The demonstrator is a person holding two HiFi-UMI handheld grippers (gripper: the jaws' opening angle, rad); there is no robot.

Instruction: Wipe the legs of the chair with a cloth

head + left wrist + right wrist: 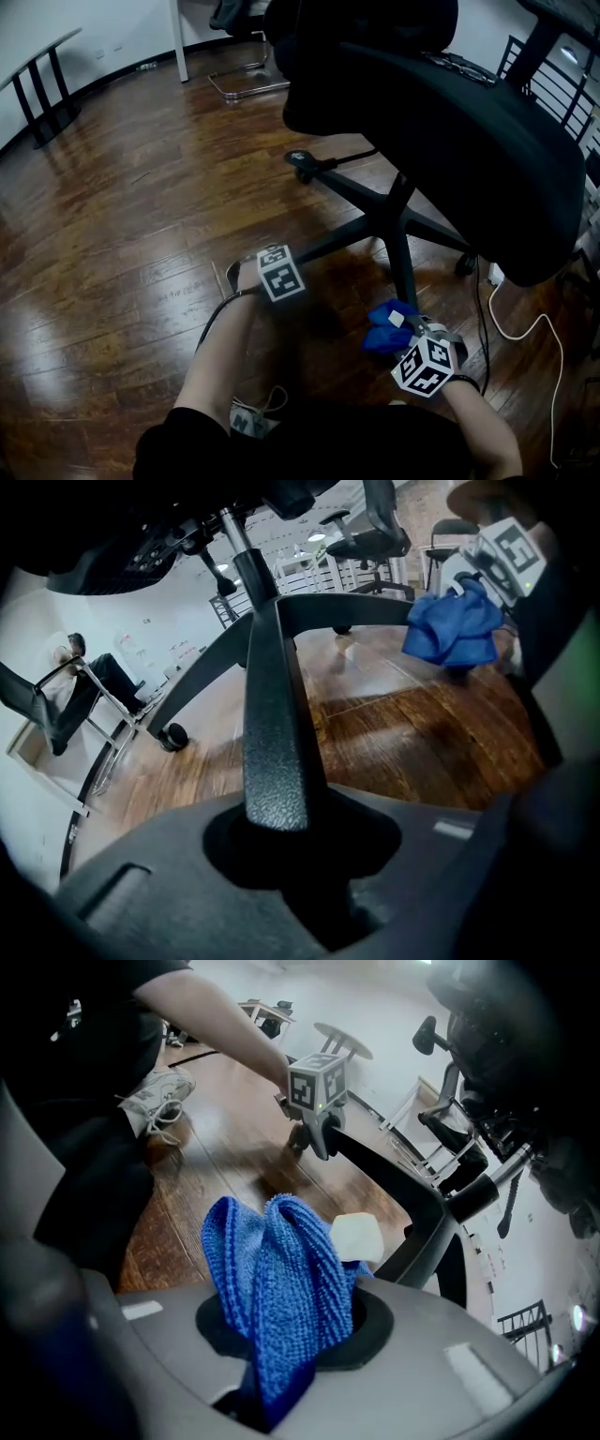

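Left gripper [274, 264] – jaws clamped on the outer end of one chair leg [274, 733], low over the wooden floor [122, 234]. Right gripper [405, 335] – jaws clenched on the bunched blue cloth [277, 1279], just beside the neighbouring leg [427, 1227] near the hub; contact with it unclear.

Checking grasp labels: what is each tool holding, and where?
Right tool: blue cloth, pinched at a bunched fold. Left tool: clamped on a chair leg, near its outer end.
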